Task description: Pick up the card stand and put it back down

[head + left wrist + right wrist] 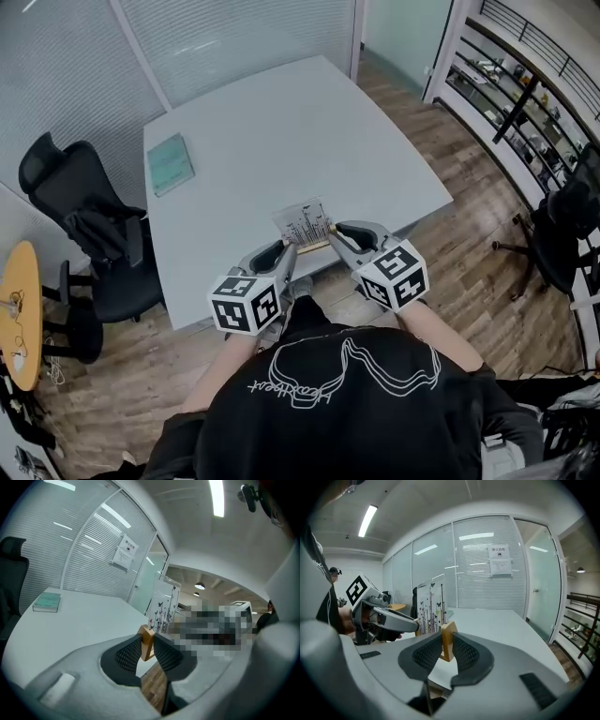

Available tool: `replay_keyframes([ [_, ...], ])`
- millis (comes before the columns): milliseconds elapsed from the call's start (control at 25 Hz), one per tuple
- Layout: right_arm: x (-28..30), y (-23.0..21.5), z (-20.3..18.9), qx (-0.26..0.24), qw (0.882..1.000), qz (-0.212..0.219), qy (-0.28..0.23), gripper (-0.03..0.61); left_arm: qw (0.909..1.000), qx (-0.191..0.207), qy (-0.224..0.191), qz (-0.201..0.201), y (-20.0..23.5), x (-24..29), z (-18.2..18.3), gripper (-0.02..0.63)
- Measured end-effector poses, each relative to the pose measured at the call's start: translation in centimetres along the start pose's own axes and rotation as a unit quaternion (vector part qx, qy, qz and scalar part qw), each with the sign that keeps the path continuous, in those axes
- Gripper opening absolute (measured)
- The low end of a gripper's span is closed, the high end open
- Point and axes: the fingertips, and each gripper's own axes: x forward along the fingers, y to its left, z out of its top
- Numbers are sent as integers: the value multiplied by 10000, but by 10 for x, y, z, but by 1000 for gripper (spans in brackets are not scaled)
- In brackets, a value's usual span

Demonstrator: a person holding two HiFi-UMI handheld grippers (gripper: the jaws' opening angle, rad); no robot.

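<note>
1. The card stand (306, 228) sat at the 6 o'clock edge of the white table (281, 112), right in front of the person, with its printed card upright in the wooden base (315, 247).
2. The left gripper (289, 253) came in from 7 o'clock, and its jaws were closed on the left end of the wooden base, both ribbed pads pressed against the wood.
3. The right gripper (339, 234) came in from 5 o'clock and pinched the other end of the base the same way, its pads tight on the block.
4. I could not tell whether the base rested on the table or was just clear of it.
5. A teal book (170, 164) lay flat on the table toward 10 o'clock, well apart from the stand.
6. A black office chair (86, 234) stood off the table at 9 o'clock.
</note>
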Motion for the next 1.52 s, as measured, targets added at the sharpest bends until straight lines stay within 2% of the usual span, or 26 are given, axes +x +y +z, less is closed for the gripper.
replay_keyframes([
  [800,16,-11,2,-108,9999,-2,33,74,10000,15,6,21,13,13,8,87],
  [1320,72,-45,-1,-21,9999,155,-18,74,9997,-32,38,250,58,54,20,87],
  [1520,101,-57,-17,44,9998,199,-41,74,9992,40,23,385,84,76,13,87],
])
